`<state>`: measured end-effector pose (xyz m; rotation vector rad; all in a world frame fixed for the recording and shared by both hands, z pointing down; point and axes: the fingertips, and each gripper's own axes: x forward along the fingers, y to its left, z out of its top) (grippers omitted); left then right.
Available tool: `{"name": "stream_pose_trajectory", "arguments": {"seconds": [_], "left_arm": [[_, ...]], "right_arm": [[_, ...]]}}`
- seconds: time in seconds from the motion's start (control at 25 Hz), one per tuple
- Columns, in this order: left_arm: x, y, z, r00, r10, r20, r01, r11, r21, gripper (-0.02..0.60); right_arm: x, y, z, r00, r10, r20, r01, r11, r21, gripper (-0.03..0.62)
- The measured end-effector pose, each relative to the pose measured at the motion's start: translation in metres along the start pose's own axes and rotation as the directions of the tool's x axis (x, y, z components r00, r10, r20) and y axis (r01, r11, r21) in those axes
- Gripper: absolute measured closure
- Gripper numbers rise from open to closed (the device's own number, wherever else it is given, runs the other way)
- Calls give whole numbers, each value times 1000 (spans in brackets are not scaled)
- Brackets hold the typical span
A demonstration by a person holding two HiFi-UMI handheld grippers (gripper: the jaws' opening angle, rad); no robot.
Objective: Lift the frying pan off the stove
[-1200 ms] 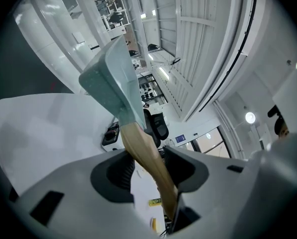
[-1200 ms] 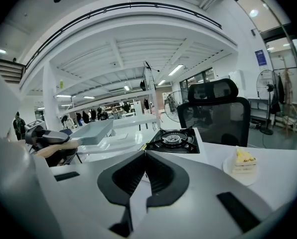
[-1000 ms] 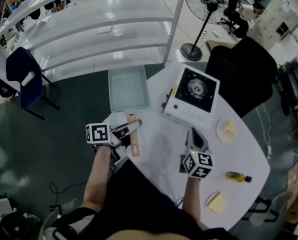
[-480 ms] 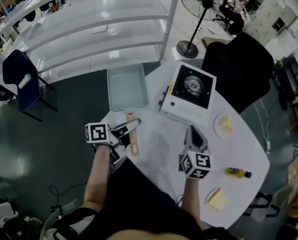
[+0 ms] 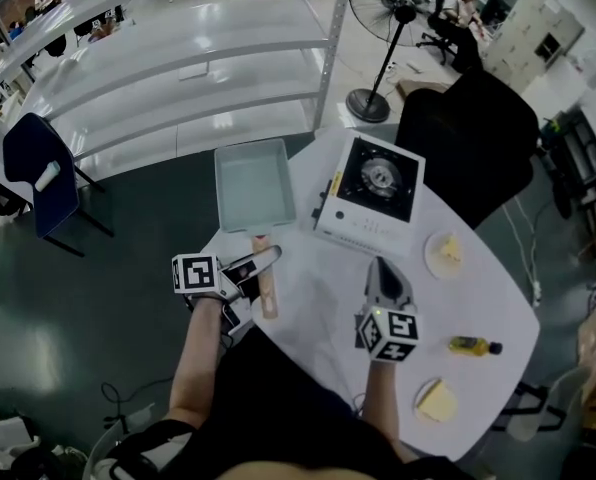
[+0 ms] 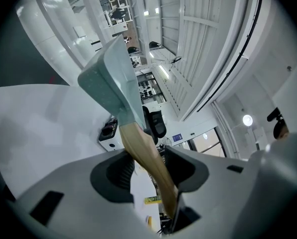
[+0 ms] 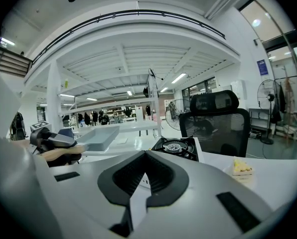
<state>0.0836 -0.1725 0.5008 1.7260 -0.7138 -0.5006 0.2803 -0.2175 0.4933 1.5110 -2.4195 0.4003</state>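
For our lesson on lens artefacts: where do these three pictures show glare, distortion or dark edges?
Head view: light glares off the white shelves; their edges bow. Left gripper view: strong fisheye, black corners, the frying pan looms large. Right gripper view: ceiling beams curve into arches, corners go dark, the stove looks fairly sharp.

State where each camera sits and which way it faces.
Head view: on the person's head, aimed steeply down at the table; forearms, left tongs and right tongs show.
Left gripper view: on the left tongs, looking along the clamped frying pan.
Right gripper view: on the right tongs, shut and empty, facing the stove.
Shared: all three show pan and stove.
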Motion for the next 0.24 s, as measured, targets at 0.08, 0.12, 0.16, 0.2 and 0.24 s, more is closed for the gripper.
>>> {"name": "stream_pose_trajectory", "arguments": {"seconds": [0.08, 0.12, 0.16, 0.2, 0.24], "left_arm": [[1, -1, 2, 1000, -3, -1, 3, 1000, 10, 394], [1, -3, 2, 1000, -8, 0, 8, 1000, 4, 394], [2, -6, 2, 1000, -14, 2, 14, 1000, -7, 394], [3, -8, 2, 1000, -20, 3, 20, 1000, -16, 394], [3, -10, 3, 1000, -25, 4, 25, 999, -25, 394]], "right_arm": [[-1, -1, 2, 1000, -3, 3, 3, 1000, -1, 589], [-1, -1, 2, 1000, -4, 4, 4, 1000, -1, 589], [-1, -1, 3, 1000, -6, 4, 6, 1000, 0, 589], [-1, -2, 3, 1000, -8, 4, 8, 1000, 1, 589], [-1, -3, 3, 1000, -10, 4, 10, 1000, 2, 589]]}}
